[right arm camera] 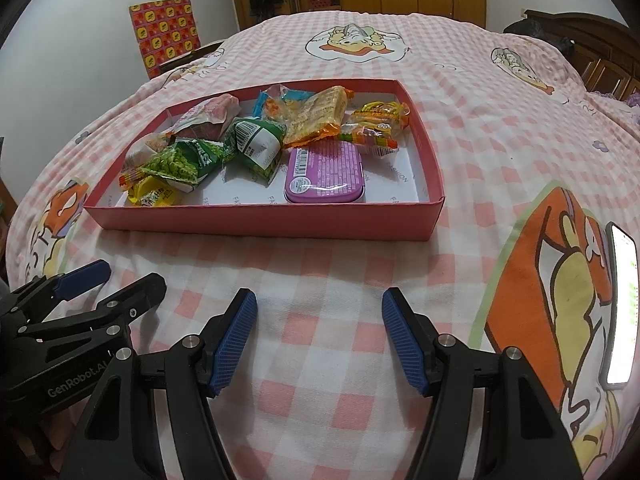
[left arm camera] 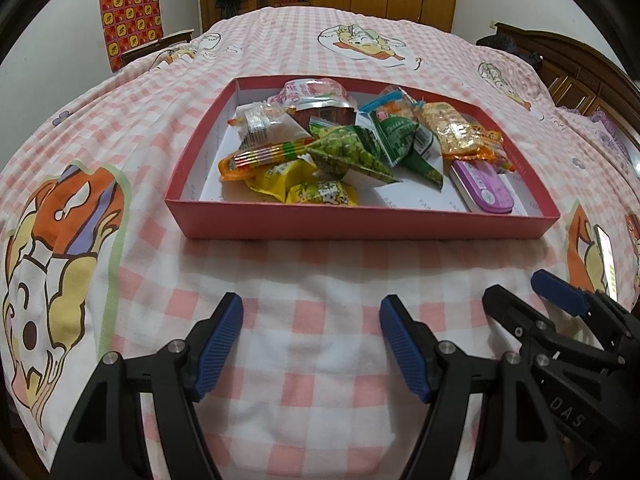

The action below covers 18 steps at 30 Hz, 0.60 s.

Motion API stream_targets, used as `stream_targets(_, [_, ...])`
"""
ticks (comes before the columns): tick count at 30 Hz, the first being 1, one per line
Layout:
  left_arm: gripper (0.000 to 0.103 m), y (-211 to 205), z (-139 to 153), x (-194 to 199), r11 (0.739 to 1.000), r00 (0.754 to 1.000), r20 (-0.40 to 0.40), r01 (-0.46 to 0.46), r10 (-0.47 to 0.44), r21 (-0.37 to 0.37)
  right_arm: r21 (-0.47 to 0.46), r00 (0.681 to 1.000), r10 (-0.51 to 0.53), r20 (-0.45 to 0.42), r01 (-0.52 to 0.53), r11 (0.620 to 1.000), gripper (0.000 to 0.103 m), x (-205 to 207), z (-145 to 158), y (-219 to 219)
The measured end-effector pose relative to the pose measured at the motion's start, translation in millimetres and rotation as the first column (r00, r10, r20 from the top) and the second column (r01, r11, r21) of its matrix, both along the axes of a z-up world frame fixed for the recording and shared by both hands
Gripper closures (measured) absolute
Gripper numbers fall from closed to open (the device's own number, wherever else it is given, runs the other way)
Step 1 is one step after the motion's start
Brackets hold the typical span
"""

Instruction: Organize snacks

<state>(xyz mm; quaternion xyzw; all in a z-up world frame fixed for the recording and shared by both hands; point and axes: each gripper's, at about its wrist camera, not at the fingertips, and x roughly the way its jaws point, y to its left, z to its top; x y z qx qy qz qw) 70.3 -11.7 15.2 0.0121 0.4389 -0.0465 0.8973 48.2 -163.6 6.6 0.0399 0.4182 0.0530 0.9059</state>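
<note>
Left wrist view, holdings as we find them. Item: one shallow red box (left arm camera: pixel 360 222), white-lined, set on a pink checked bedspread (left arm camera: pixel 280 280) printed with cartoon figures. Item: snacks, all inside the box and none on the cloth that we can see. These include green pea packets (left arm camera: pixel 348 152), yellow packets (left arm camera: pixel 324 192) at the near wall, a clear-wrapped biscuit (left arm camera: pixel 264 124), a foil-lidded cup (left arm camera: pixel 320 100) toward the back, an orange-edged packet (left arm camera: pixel 460 128), and a purple tin (left arm camera: pixel 484 186) in the near right corner.

Item: left gripper (left arm camera: pixel 312 344), jaws spread wide, nothing between them, held low over the cloth short of the box. Item: right gripper (right arm camera: pixel 320 340), likewise spread and empty, near the other and at the same standoff. Item: a lit phone (right arm camera: pixel 620 308) lying on the bedspread at the right, well apart from the box.

Step in hand, as we judge it: either the gathering is done and both tools stand clear, or a tidying of the pile is about to start; we cannot tell which. The left half is crowded, packets overlapping, while bare liner shows along the near and right sides.

Next move, if sorting goes on, calls for reaching over the near wall and pinching one packet by its crimped edge, not the slippery belly. The top-lying pea packet is the easiest first pick. The flat tin would need a grip across its width.
</note>
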Motion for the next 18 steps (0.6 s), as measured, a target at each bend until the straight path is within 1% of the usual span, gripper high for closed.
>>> stream_targets(10, [0.028,0.2,-4.7,0.9,1.0,1.0,0.0,0.0,0.0,0.015,-0.005,1.0,-0.002,0.002,0.002,1.0,0.036,0.3,-1.2,0.3])
stream_targets(18, [0.025,-2.3,-8.3,-0.4,0.999,1.0,0.018,0.002,-0.002,0.033,-0.028,1.0,-0.003,0.007,0.003,1.0,0.032,-2.6,-4.3,4.8])
